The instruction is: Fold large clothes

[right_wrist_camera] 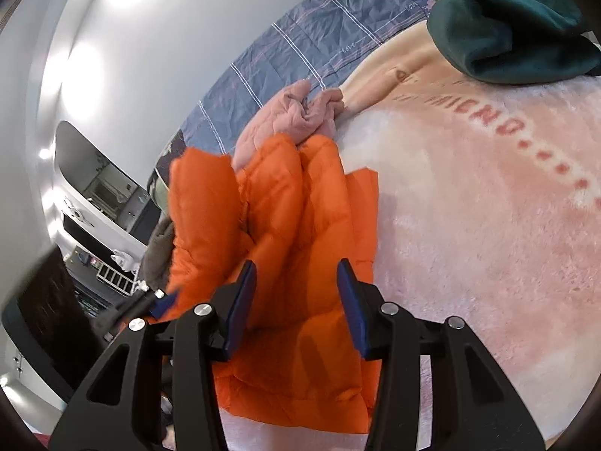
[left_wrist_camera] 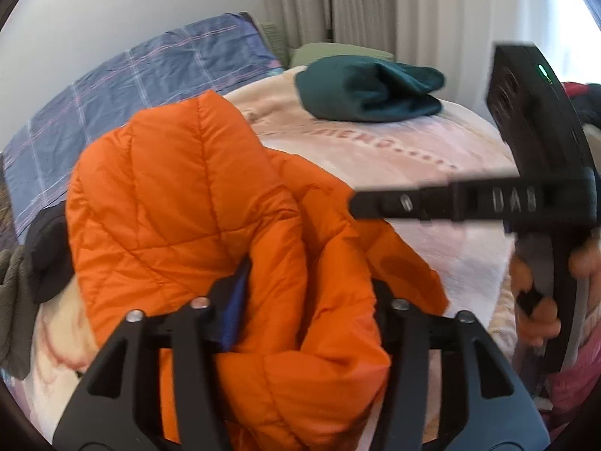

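Both tongs work the orange jacket: my left tongs are clenched on a bunched fold, lifting it; my right tongs hang released above it. The jacket lies near the pink-blanketed bed's edge, well apart from a folded green garment.

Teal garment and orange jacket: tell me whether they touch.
Apart. The left wrist view shows bare pink blanket between the folded teal garment and the orange jacket.
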The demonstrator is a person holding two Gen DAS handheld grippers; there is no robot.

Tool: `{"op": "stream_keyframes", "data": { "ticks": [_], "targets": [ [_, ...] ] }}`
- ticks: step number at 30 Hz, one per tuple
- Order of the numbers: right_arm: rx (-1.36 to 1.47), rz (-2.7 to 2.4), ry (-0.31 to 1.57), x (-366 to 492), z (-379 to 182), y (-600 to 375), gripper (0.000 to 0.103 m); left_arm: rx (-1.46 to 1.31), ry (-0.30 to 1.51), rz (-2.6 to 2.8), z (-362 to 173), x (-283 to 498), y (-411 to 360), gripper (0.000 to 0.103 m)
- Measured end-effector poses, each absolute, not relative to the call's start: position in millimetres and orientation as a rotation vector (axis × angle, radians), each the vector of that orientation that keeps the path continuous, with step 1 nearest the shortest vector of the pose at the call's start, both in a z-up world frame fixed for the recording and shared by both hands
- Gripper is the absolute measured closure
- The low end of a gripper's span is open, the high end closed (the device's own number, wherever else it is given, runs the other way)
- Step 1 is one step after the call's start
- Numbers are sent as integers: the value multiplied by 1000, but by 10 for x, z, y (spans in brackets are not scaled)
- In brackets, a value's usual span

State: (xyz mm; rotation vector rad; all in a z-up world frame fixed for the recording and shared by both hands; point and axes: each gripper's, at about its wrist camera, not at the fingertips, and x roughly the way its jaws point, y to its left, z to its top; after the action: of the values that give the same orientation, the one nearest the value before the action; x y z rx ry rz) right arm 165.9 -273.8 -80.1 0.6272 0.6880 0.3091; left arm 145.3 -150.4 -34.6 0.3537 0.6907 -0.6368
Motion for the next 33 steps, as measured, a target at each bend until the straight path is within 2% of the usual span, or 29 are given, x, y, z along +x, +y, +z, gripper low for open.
{"op": "stream_keyframes", "data": {
  "ticks": [4, 6, 16, 17, 19, 23, 25, 28, 31, 32, 33],
  "targets": [
    [634, 356, 696, 1719, -753, -2741, 49, 314, 682, -703, -371, 1390, -1480, 31],
    [639, 384, 702, 1729, -749, -2732, 48, 269, 680, -742, -361, 1362, -1432, 28],
    [602, 325, 680, 1366, -698, -2756, 47, 1, 682, -854, -19, 1457, -908, 27],
    [584, 335, 673, 1290, -667, -2707, 47, -18, 684, -848, -8, 1515, -836, 28],
    [514, 389, 665, 1094, -581, -2493, 47, -62, 721, -862, -24, 1638, -762, 40],
    [362, 439, 684, 918, -483, -2043, 37, -217, 908, -988, -237, 2035, -762, 52],
    [336, 454, 703, 921, -500, -1893, 37, -255, 981, -1013, -326, 2179, -795, 63],
    [400, 427, 738, 1029, -612, -1818, 28, -274, 1037, -1039, -378, 2309, -866, 65],
    [542, 412, 743, 1156, -681, -1868, 28, -232, 1046, -1069, -399, 2301, -984, 65],
    [561, 386, 738, 1214, -692, -1870, 30, -215, 1048, -1074, -416, 2281, -1007, 65],
    [554, 360, 733, 1242, -687, -1862, 39, -200, 1048, -1074, -426, 2285, -1043, 65]
  ]
}}
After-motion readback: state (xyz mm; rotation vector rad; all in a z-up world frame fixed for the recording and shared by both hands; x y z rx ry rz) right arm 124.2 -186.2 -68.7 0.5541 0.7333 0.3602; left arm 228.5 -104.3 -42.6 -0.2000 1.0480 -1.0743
